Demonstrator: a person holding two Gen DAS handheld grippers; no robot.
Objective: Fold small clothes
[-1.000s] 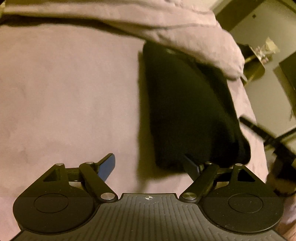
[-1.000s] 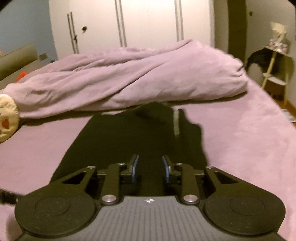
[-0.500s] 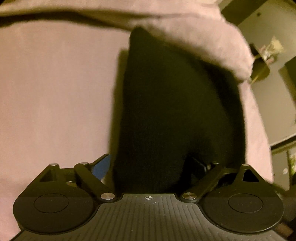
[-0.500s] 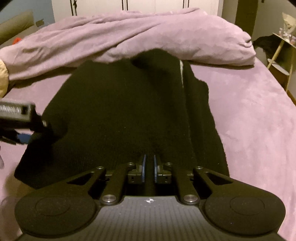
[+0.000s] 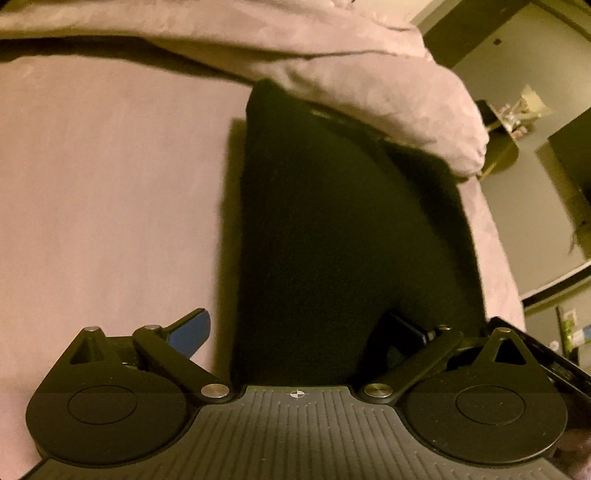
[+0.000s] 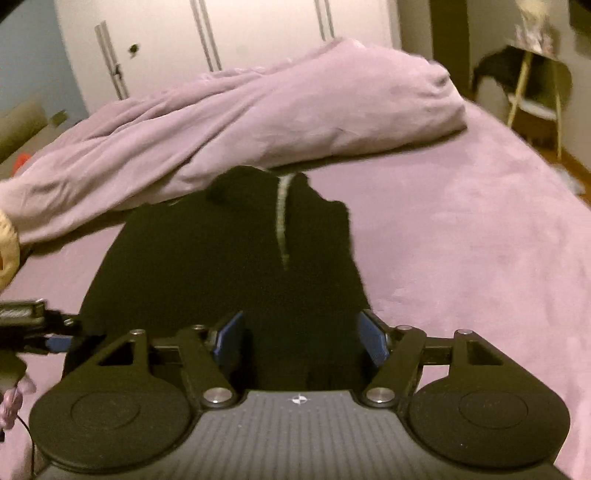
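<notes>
Bed: a purple sheet (image 6: 461, 236) covers it, smooth and flat under both grippers.
Blanket: a purple blanket (image 6: 258, 122) lies bunched in a long roll, far ahead of the fingers.
Room: white closet doors (image 6: 229, 33) stand behind the blanket; a small side table (image 6: 535, 85) stands off past the right fingers.
Black cloth: the black cloth (image 6: 221, 266) lies flat on the sheet, right in front of the right gripper's fingers and between them.
Which way it points: its long side runs straight away from the fingers, and its far end touches the blanket.
Stripe: a thin pale stripe (image 6: 282, 221) runs along that long side.
Left gripper: the left gripper (image 5: 295, 332) is spread wide and still opening, gripping nothing; the cloth (image 5: 332, 240) lies between its fingers.
Right gripper: the right gripper (image 6: 301, 336) is opening, its blue pads (image 6: 227, 338) off the cloth.
</notes>
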